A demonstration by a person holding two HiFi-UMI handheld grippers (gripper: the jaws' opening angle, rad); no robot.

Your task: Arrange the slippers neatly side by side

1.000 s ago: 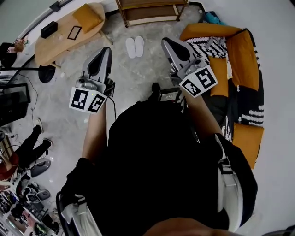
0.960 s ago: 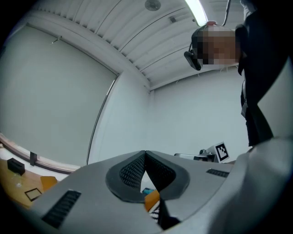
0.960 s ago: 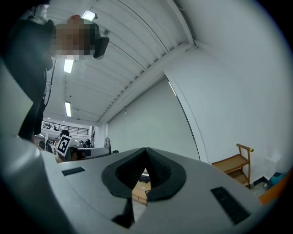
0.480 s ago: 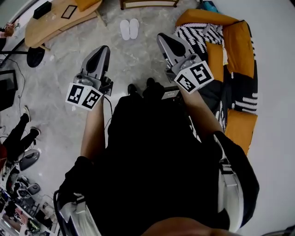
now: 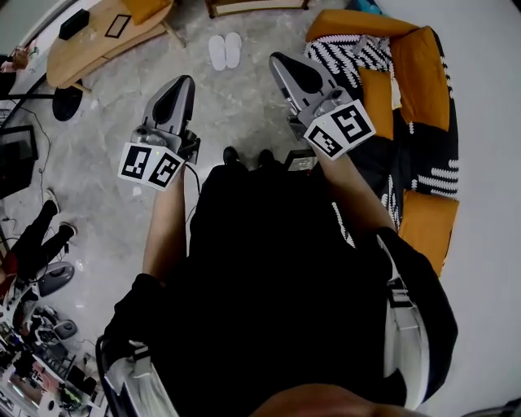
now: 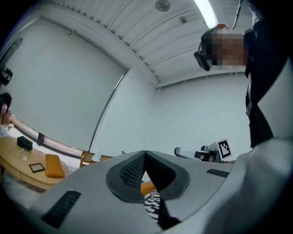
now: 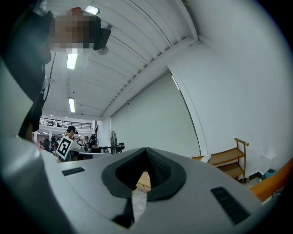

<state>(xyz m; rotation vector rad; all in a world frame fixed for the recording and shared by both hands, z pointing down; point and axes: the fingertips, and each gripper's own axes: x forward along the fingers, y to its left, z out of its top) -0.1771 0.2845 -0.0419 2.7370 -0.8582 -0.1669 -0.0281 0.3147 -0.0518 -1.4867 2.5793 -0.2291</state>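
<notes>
Two white slippers lie side by side on the grey floor at the top of the head view, toes pointing away. My left gripper is held up at chest height, well short of them and to their left; its jaws are shut with nothing between them. My right gripper is raised to the right of the slippers, also shut and empty. In the left gripper view the left gripper points up at the wall and ceiling. The right gripper in its own view does the same.
A wooden oval table stands at the upper left. An orange sofa with black-and-white cushions fills the right side. A low wooden shelf stands behind the slippers. Another person's legs and clutter lie at the left edge.
The view has drawn back from the slippers, which now sit higher and smaller in the frame. Both grippers stay raised and shut; the right one has drifted slightly up and left.
</notes>
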